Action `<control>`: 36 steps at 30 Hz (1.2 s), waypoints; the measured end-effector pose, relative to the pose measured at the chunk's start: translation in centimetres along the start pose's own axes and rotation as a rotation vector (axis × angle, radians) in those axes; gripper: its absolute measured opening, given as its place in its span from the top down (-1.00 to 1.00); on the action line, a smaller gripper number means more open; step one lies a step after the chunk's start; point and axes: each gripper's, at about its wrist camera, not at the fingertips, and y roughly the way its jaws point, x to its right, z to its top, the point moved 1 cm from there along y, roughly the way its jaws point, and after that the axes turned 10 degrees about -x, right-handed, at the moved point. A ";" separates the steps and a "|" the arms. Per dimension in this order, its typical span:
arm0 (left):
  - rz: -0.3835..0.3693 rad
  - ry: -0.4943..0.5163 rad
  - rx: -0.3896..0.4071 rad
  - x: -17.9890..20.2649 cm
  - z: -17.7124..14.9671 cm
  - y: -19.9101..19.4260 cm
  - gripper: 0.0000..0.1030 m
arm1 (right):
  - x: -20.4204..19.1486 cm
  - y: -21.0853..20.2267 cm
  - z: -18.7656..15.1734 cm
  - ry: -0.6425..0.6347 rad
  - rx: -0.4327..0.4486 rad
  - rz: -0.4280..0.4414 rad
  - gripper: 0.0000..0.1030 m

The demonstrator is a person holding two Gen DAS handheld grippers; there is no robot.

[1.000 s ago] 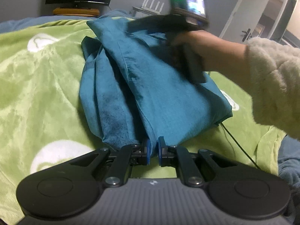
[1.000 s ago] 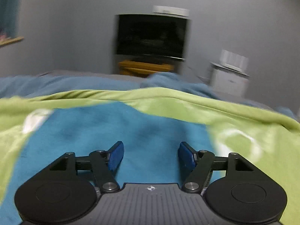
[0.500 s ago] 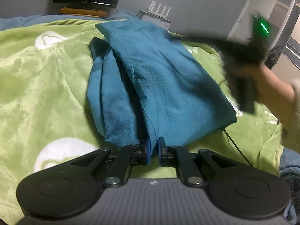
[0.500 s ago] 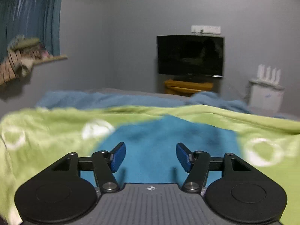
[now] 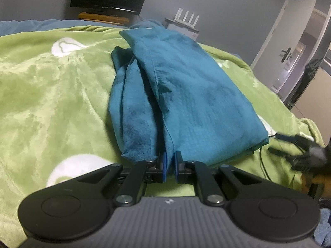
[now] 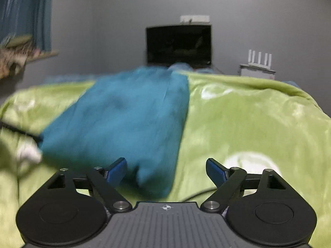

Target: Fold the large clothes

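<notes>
one black cable [image 5: 261, 161] lies on green blanket [image 5: 51, 103] beside teal garment [image 5: 186, 95].

A bed [image 5: 51, 95] carried it all, covered by a green blanket [image 6: 248, 128] with white round patches. On the blanket lay a folded teal garment [image 5: 186, 95], stretching from the near edge toward the far edge. A thin black cable [image 5: 261, 161] trailed beside its right corner.
</notes>
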 end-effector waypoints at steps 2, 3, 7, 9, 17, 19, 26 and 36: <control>0.001 -0.005 -0.003 0.0 -0.1 0.2 0.93 | -0.7 0.8 -0.3 -0.029 -0.016 -0.013 -0.55; 0.000 -0.001 0.001 0.0 -0.2 0.2 0.93 | -1.0 1.4 -0.1 -0.039 -0.017 -0.021 -0.49; 0.006 0.005 0.004 0.1 -0.4 0.1 0.93 | -2.9 4.8 1.7 -0.093 -0.024 -0.079 -0.27; 0.025 0.017 -0.005 0.4 -0.4 0.4 0.93 | -2.9 5.0 2.4 -0.061 0.040 -0.096 -0.15; 0.128 -0.014 -0.090 -0.3 -0.5 2.4 0.98 | 2.4 3.7 0.6 0.302 0.037 0.005 0.38; 0.109 -0.013 -0.059 -0.2 -0.5 1.7 0.98 | 1.9 3.3 0.4 0.279 0.055 0.025 0.29; 0.076 0.016 0.113 1.2 -0.6 -1.4 0.87 | 0.7 2.5 0.0 0.238 0.048 0.011 0.25; -0.031 0.114 0.018 4.8 -0.2 2.7 -0.46 | 0.5 4.1 0.6 0.173 0.017 -0.009 0.00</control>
